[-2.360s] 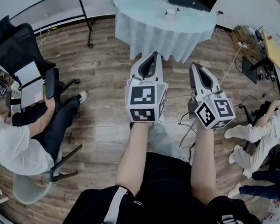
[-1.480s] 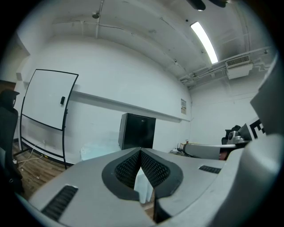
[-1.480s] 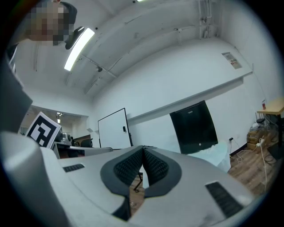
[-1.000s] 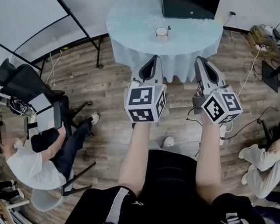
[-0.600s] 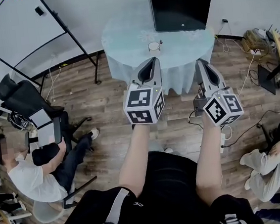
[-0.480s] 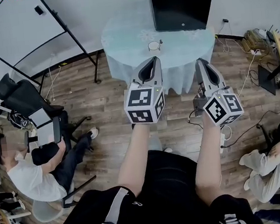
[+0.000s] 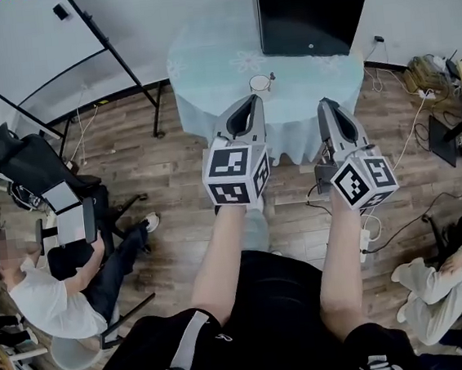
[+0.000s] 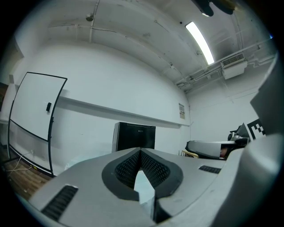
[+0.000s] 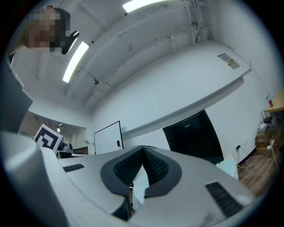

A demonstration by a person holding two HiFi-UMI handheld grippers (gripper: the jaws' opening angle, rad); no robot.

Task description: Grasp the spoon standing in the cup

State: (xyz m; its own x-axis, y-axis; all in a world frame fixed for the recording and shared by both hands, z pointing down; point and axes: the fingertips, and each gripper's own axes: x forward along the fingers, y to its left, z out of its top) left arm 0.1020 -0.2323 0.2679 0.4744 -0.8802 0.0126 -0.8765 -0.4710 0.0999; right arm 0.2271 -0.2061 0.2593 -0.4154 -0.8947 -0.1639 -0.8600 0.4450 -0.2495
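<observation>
One round table [image 7: 201,60], one cup [image 7: 260,83], one spoon [image 7: 271,77], one black monitor [image 7: 311,7], one whiteboard [image 7: 19,46], one office chair [image 7: 23,161]. Two seated people: white-shirted person [image 7: 46,298], pale-clothed person [image 7: 451,288].

This is looking like an office workroom: a whiteboard [image 7: 32,45] is standing against the wall, and a person [image 7: 46,302] is sitting beside a black office chair [image 7: 23,161]. Cables [image 7: 410,132] are trailing across the wood floor [image 7: 173,178] near the cloth-covered worktop [image 7: 209,55].

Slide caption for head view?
Left gripper and right gripper, both shut, facing the table with a spoon in a cup.
</observation>
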